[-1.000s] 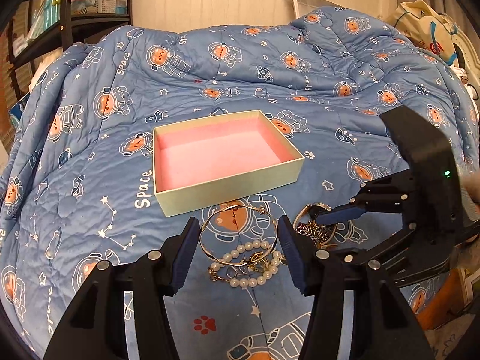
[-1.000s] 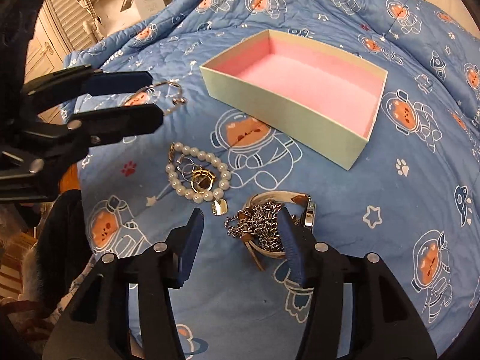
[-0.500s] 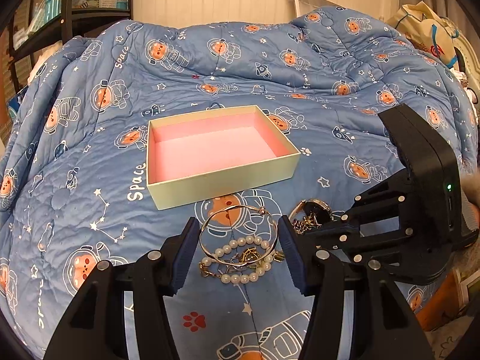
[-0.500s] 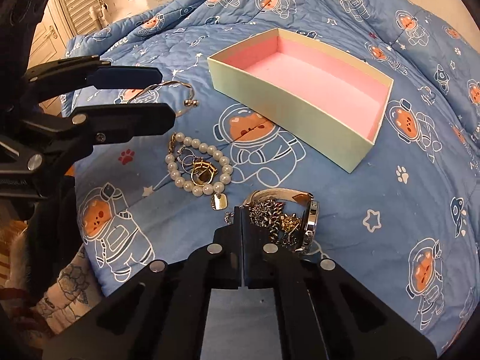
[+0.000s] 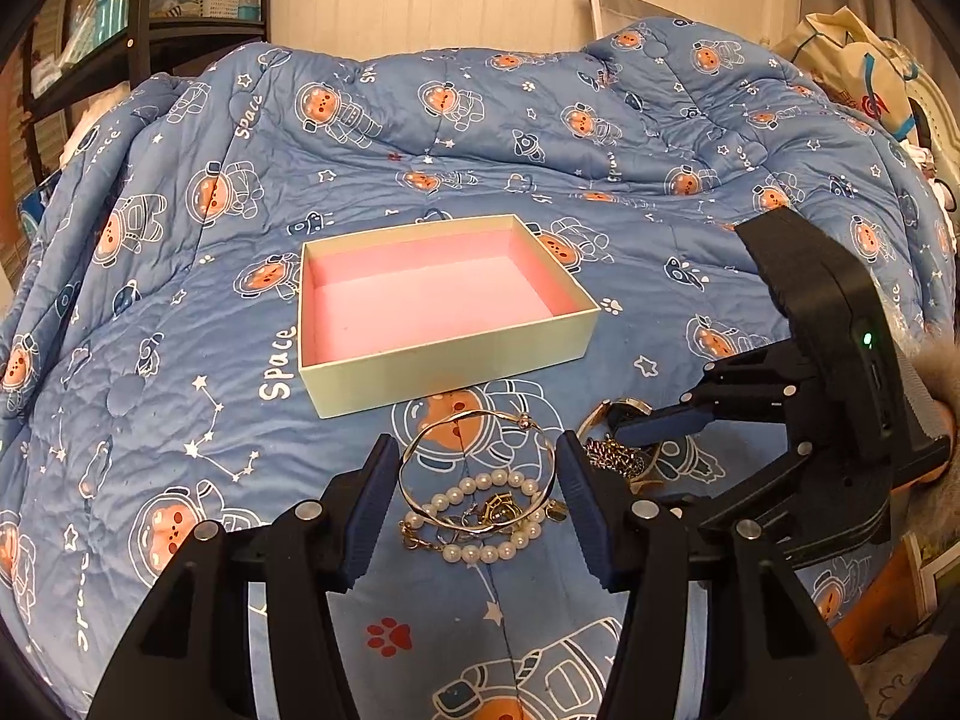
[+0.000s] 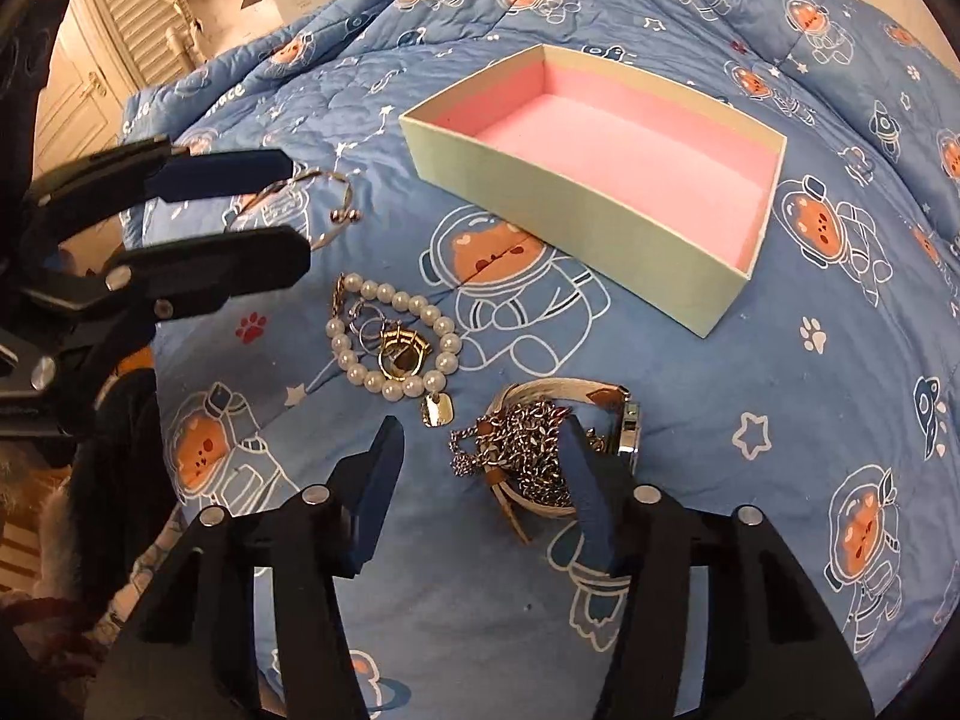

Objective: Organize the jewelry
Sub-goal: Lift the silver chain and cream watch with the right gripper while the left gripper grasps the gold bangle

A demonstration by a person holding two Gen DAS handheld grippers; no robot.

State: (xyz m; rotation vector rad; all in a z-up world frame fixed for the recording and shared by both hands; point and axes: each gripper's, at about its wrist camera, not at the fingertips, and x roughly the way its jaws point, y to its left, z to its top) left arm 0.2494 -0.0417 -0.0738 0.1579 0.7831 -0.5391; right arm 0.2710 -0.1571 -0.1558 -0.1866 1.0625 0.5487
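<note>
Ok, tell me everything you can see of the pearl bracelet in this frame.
The pearl bracelet is a closed loop of round, glossy white beads lying flat on the blue astronaut-print quilt, in front of the empty pink-lined box. A small flat gold tag hangs from one end. Thin rings and a chunkier gold ring sit inside the loop. From the left wrist view, the thin gold bangle overlaps it. Neither gripper touches it.

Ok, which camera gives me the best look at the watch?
The right wrist view: the watch lies near the frame's middle, its pale strap and metal case visible under a silver chain. In the left wrist view, the watch is mostly hidden behind the right hand-held gripper.
</note>
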